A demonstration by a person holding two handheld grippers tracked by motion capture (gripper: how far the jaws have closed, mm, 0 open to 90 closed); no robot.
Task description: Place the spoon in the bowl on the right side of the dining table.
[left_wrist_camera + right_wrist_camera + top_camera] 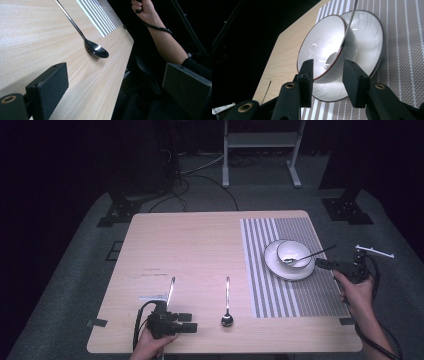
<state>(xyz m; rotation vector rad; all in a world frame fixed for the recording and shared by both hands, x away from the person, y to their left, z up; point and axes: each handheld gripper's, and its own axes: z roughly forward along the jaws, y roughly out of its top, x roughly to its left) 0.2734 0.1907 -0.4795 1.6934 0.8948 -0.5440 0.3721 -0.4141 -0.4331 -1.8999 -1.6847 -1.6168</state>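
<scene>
A white bowl [295,252] sits in a white plate [280,269] on the striped placemat [300,295], and a spoon [311,254] leans out of the bowl. My right gripper [321,263] hovers just right of the plate, pointing at it. In the right gripper view the bowl [322,50], tilted on the plate [369,45], shows between my right gripper [329,67] jaws, which stand apart and hold nothing. A second spoon [227,300] lies on bare wood. My left gripper [192,322] rests left of it near the front edge, and my left gripper [117,82] is wide open, the second spoon [96,48] ahead.
A thin metal utensil [171,289] lies just beyond the left gripper. The person's right forearm [165,42] hangs past the table's front right corner. On the floor behind the table are a white stand [260,140], black stand feet [117,210] and cables.
</scene>
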